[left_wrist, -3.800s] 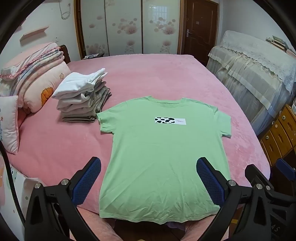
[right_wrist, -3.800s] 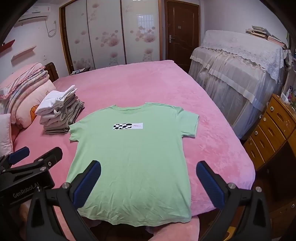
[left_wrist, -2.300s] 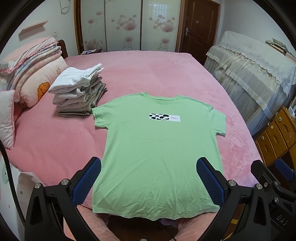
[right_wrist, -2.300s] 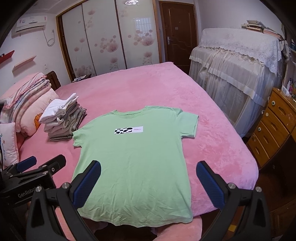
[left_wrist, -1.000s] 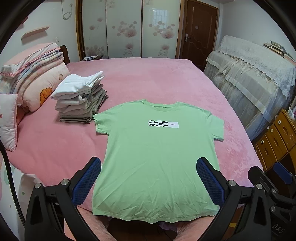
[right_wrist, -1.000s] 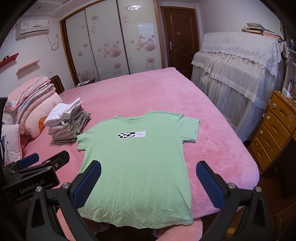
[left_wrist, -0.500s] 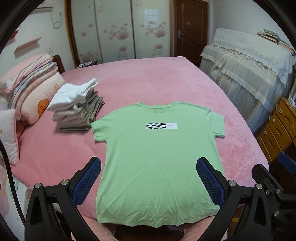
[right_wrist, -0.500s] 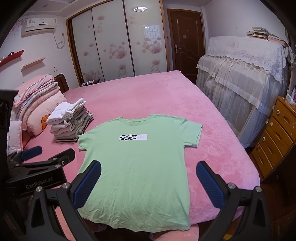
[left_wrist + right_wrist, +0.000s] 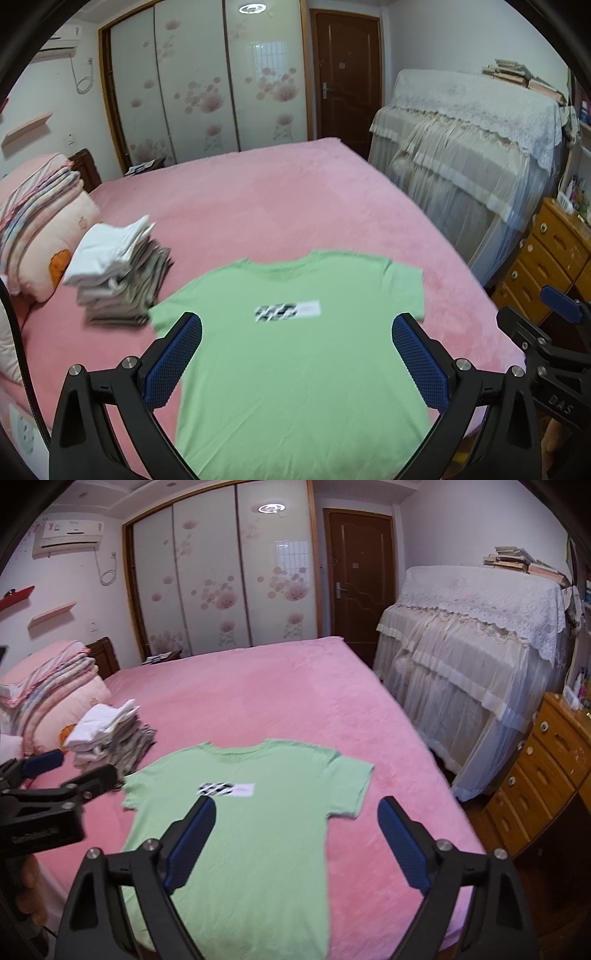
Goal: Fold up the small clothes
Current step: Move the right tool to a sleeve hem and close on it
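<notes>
Left gripper (image 9: 297, 341): jaws spread wide, nothing between the pads, hovering above the lower half of the tee (image 9: 295, 354). Right gripper (image 9: 296, 825): jaws apart and empty, having just been closing a little; nothing held, poised over the tee's right side. Each gripper shows at the edge of the other's view, the two side by side.

Tee: green, spread flat and face up on the pink bed (image 9: 258, 206), collar away from the grippers, both sleeves out, hem at the near edge of the bed. A white label with black spots sits across the chest. Both views blurred.

Stack of folded clothes (image 9: 118, 269) lies just beside the tee's left sleeve, white piece on top. Pillows (image 9: 40, 229) beyond the stack. Wardrobe (image 9: 207, 81) behind the bed, drawers (image 9: 546, 254) at right
</notes>
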### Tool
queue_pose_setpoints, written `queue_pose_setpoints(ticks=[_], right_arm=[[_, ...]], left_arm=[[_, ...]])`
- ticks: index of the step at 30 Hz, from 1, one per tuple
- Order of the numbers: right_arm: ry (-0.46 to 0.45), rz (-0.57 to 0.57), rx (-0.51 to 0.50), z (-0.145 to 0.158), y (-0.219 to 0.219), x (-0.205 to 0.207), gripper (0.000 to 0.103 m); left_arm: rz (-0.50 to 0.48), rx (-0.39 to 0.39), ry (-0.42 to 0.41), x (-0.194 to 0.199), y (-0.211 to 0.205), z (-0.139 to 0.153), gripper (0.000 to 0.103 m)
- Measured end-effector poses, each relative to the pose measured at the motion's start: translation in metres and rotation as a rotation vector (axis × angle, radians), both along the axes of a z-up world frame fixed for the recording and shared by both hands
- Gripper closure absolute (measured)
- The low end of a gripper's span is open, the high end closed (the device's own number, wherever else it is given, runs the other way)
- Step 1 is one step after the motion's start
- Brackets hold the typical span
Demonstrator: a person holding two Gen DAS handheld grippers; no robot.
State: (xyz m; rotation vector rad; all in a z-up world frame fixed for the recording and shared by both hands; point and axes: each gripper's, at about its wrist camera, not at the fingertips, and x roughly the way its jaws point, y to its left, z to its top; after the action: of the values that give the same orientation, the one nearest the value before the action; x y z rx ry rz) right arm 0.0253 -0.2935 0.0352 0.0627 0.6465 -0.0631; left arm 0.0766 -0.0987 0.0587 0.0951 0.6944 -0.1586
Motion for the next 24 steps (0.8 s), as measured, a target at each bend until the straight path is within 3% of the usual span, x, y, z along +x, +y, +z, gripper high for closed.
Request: queue_pose_setpoints(ticks=[6,13,19,24], right_arm=[[-0.015,-0.055,-0.011,0.003,-0.042,0.042,0.020],[0.017,-0.076,-0.012,-0.014,-0.078,0.086,0.026],[0.098,-0.086,0.023,-0.058,-0.104,0.126,0.033],[0.197,-0.099,0.087,-0.114,-0.129,0.159,0.041]], left_arm=[[-0.018,-0.027,0.002,0.052,-0.031,-0.007,0.001],[-0.038,0.004,0.022,0.114,-0.083,-0.052,0.001],[-0.086,0.023,0.073,0.159,-0.130,-0.111,0.001],[-0.103,0.002,0.116,0.178,-0.158,-0.166,0.001]])
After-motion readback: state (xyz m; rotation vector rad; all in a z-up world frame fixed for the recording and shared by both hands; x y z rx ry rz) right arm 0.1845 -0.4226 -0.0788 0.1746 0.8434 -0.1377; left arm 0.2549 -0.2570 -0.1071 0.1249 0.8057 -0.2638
